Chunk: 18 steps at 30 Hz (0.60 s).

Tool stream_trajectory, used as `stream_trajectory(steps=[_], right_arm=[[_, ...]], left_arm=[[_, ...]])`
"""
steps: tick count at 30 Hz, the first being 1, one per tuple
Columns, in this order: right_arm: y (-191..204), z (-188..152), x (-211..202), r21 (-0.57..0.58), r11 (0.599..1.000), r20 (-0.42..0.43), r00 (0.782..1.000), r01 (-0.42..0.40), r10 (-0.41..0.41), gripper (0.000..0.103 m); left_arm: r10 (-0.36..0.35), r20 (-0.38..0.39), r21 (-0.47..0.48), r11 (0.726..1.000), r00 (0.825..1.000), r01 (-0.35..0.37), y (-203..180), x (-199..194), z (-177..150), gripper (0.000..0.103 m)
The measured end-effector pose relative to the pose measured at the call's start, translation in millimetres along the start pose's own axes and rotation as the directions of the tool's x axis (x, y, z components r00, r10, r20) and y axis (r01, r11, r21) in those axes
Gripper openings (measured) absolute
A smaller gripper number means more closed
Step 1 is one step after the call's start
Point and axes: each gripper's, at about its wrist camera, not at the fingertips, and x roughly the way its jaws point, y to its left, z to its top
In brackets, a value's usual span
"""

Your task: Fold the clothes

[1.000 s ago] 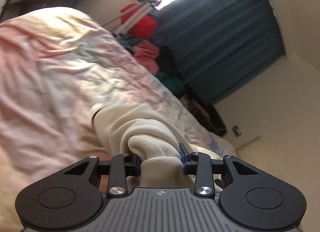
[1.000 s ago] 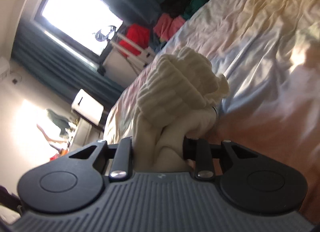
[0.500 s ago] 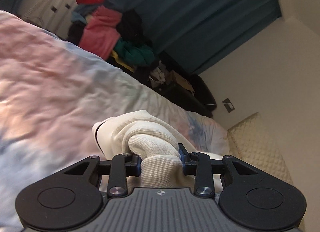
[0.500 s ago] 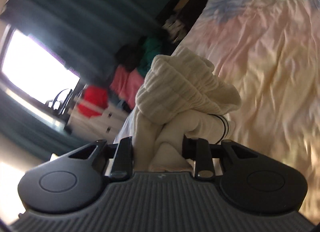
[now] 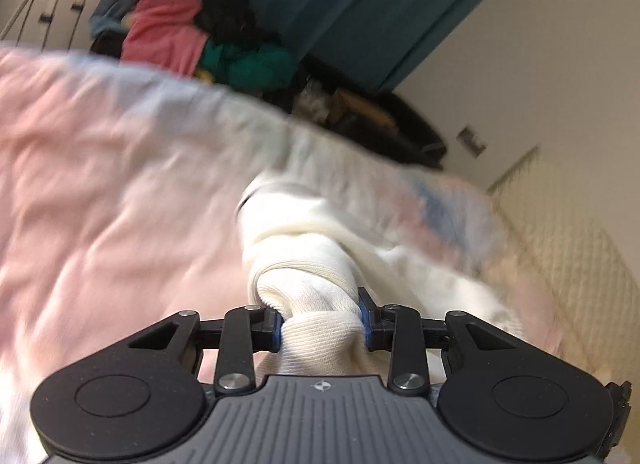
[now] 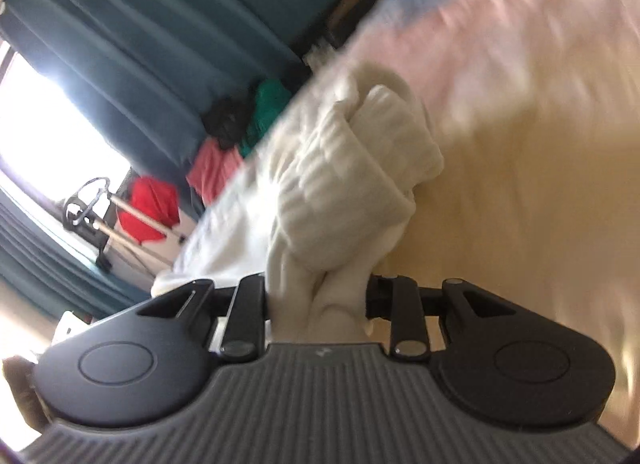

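The left gripper (image 5: pixel 322 322), tilted low over the bed (image 5: pixel 104 168), clamps a bunched fold of a cream knit garment (image 5: pixel 304 264) at the lower centre of its frame; the cloth trails up and right across the pastel bedcover. The right gripper (image 6: pixel 318 298), rolled sideways, pinches another thick wad of the same garment (image 6: pixel 344 184), which rises in ribbed folds at centre frame. Bare bedcover fills the right of that view. Beyond the bed's far edge lie piled clothes (image 5: pixel 192 36) and teal curtains (image 5: pixel 360 0). Both views are motion-blurred.
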Motion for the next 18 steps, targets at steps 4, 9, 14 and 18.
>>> stream_trajectory(steps=[4, 9, 14, 18], right_arm=[[-22, -27, -1, 0.059, 0.998, -0.015, 1.000, 0.014, -0.013, 0.037], [8, -14, -31, 0.015, 0.986, -0.055, 0.985, 0.166, -0.165, 0.043], [56, -3, -96, -0.132, 0.965, 0.006, 0.973, 0.228, -0.229, 0.042], [94, -5, -151, -0.209, 0.958, 0.052, 0.981, 0.195, -0.188, 0.042]], left_arm=[[0.044, -0.047, 0.033, 0.999, 0.998, -0.042, 16, 0, -21, 0.043], [0.146, -0.074, 0.121, 0.983, 0.986, -0.137, -15, -28, -6, 0.059], [0.147, 0.011, 0.188, 0.971, 0.989, -0.147, -70, -116, 13, 0.084], [0.149, 0.093, 0.255, 0.952, 0.984, -0.168, -119, -191, 15, 0.097]])
